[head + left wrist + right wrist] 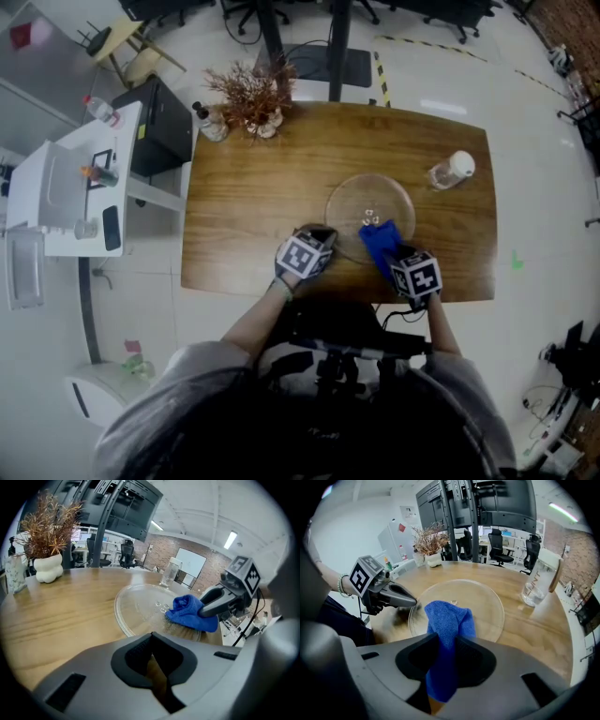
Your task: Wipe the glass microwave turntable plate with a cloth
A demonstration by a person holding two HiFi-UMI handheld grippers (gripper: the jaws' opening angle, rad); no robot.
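Closest to the head view are the person's grey-sleeved shoulders, with both forearms reaching forward to the near edge of a wooden table. On the table's right half the round glass microwave turntable plate lies flat. It is clear enough for the wood grain to show through it, and there are small raised nubs near its middle. At the table's far edge a bunch of dried brown branches stands in a lumpy white vase, with a small bottle just beside it. A clear plastic water bottle stands to the plate's right, apart from it. The left gripper points at the plate's near-left rim. Its jaws are drawn together with nothing between them, and its own view shows only a thin strip of table through the slit. Whether the tip actually touches the glass cannot be told. The right gripper is clamped on a blue microfibre cloth. The cloth runs between the jaws, and its bunched free end rests on the near-right part of the plate, inside the rim. The two grippers sit near each other on either side of the plate's near edge.
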